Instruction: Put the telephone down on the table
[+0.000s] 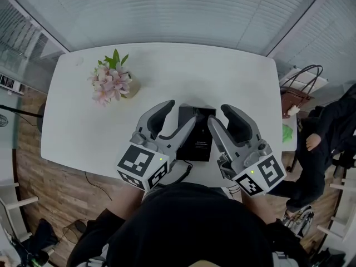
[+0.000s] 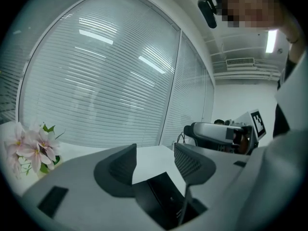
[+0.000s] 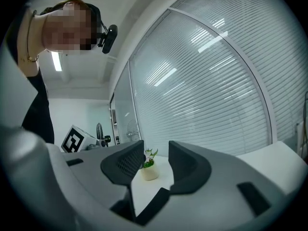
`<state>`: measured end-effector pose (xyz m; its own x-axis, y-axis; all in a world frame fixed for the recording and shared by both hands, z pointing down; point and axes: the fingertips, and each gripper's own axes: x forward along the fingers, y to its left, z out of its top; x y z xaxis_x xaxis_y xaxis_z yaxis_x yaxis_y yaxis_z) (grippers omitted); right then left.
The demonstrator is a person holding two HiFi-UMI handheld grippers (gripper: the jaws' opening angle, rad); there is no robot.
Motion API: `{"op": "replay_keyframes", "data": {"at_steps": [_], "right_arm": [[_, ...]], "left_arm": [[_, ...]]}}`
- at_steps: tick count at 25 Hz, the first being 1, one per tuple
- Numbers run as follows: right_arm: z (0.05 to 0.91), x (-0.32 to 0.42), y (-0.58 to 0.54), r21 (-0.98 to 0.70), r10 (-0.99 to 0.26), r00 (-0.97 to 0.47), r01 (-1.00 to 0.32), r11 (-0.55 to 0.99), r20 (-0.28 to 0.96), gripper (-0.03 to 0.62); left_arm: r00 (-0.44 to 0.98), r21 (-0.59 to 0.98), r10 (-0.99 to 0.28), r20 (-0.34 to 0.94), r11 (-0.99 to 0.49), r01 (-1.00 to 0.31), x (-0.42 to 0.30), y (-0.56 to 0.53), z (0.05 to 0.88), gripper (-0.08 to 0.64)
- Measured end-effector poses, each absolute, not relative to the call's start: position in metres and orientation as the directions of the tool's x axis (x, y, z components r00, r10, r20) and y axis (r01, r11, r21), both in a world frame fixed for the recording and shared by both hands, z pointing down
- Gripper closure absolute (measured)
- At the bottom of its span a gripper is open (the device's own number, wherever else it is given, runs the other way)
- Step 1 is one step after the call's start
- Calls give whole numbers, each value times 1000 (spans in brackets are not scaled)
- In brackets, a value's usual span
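You've got 2 grippers, the left gripper [image 1: 177, 115] and the right gripper [image 1: 223, 117], plus 1 black telephone [image 1: 196, 141], 1 white table [image 1: 83, 127], 1 pot of pink flowers [image 1: 113, 82], 1 brown handbag [image 1: 290, 100] and 1 bystander [image 1: 328, 132].

Left gripper [image 1: 179, 113] and right gripper [image 1: 219, 114], held side by side just ahead of the person's chest, tips pointing away from the body and angled slightly toward each other. The rear end of each, nearest the body, carries its marker block: left cube [image 1: 142, 166], right cube [image 1: 261, 174]. On both grippers the two jaws stand apart, nothing pressed between their pads
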<state>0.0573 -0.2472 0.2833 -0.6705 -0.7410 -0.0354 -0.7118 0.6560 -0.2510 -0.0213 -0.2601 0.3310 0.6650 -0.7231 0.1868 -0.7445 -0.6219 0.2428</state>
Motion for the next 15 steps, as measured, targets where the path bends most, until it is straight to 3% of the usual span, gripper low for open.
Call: {"op": "replay_keyframes", "data": {"at_steps": [15], "right_arm": [[280,53,-247,-237,-736,-676,-709,664,-39,479]], "left_arm": [[660,227,-737,147,-624,-748,-20,-260,321,395]]}}
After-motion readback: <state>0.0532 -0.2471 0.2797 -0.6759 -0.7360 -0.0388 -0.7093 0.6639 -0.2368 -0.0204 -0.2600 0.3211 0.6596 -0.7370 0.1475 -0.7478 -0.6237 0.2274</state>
